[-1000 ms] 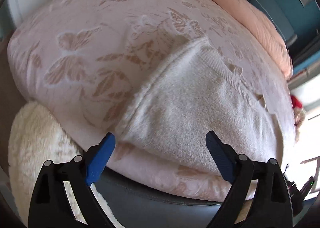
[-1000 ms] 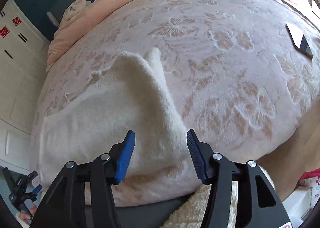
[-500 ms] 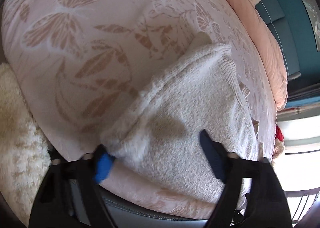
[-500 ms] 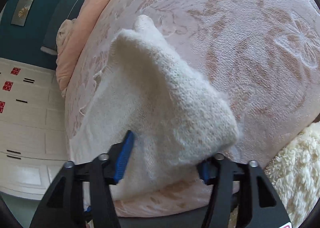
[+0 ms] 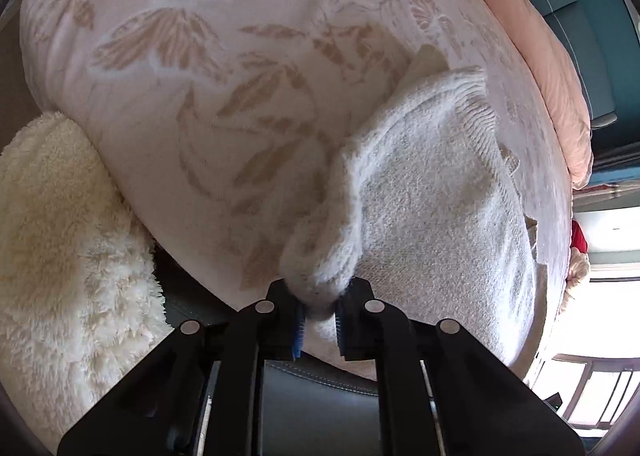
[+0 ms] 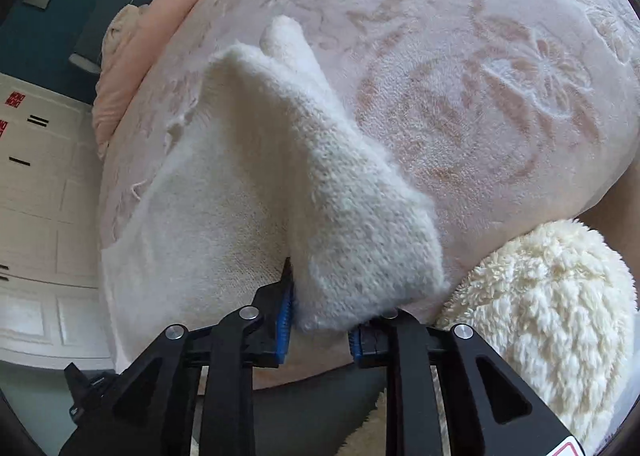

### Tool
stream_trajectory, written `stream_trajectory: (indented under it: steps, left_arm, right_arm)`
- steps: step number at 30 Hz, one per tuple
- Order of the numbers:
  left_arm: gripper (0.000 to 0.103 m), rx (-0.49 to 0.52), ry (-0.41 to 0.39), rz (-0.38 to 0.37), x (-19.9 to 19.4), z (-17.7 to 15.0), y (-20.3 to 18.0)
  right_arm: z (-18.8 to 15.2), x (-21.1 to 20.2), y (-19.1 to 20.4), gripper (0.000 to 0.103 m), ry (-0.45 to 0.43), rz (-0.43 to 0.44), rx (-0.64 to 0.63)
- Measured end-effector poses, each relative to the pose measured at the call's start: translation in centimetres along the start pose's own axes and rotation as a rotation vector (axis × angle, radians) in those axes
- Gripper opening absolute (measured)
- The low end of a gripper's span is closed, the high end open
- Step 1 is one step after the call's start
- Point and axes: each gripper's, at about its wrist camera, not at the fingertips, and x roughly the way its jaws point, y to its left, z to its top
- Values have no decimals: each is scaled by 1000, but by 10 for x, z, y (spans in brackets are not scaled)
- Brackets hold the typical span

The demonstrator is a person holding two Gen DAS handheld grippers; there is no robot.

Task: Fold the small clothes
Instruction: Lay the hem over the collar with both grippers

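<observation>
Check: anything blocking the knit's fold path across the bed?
Nothing visible. Left gripper and right gripper each pinch a near corner of the knit; beyond it the bedspread looks bare along the fold direction.

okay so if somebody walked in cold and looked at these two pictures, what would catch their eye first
The white knitted sweater lies on the pink butterfly-patterned blanket, with its near edge pinched and lifted at two spots. The left claw is shut on one bunched corner, the right claw on a thick fold. A fluffy cream rug lies beside the bed, below the blanket's edge.
</observation>
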Motion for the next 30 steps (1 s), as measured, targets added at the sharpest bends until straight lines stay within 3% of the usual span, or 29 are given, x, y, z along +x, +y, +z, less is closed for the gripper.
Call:
stream_trajectory:
  steps: [5, 8, 9, 10, 11, 13, 17, 19, 20, 24, 26, 27, 28, 30]
  left_arm:
    - [15, 18, 1, 1, 1, 4, -4]
    - [17, 9, -2, -4, 4, 4, -2]
    - [18, 15, -6, -1, 5, 4, -3]
    - [18, 17, -7, -2, 6, 4, -2]
    - [20, 16, -8, -3, 6, 4, -1]
    - [25, 7, -8, -6, 8, 6, 1]
    - [30, -31, 5, -55, 10, 8, 11]
    - [31, -40, 11, -76, 10, 7, 15]
    - [34, -42, 14, -85, 11, 8, 16]
    - [45, -59, 19, -116, 15, 11, 17]
    - [43, -40, 13, -112, 15, 12, 13]
    - [24, -15, 9, -117, 14, 12, 8]
    - [16, 12, 18, -133, 11, 12, 2]
    - [14, 67, -35, -131, -9, 9, -19]
  right_arm:
    - [6, -46, 30, 38, -129, -233, -158]
    - [7, -55, 75, 37, -168, -167, -305]
    - [5, -51, 96, 35, -147, -114, -359]
    - [3, -42, 118, 27, -117, -61, -411]
    - [-1, -29, 140, 11, -79, -11, -464]
    - [-13, 5, 186, 0, -13, 28, -564]
    - [-24, 77, 239, 0, 98, -6, -671]
    - [-27, 123, 237, 0, 205, -81, -648]
    - [-28, 135, 232, 0, 213, -73, -626]
    - [-25, 134, 228, 0, 205, -58, -603]
    - [-24, 136, 228, 0, 215, -54, -609]
    - [-23, 136, 226, 0, 219, -47, -604]
    - [-22, 136, 225, 0, 222, -39, -597]
    - [-19, 134, 222, 0, 226, -23, -588]
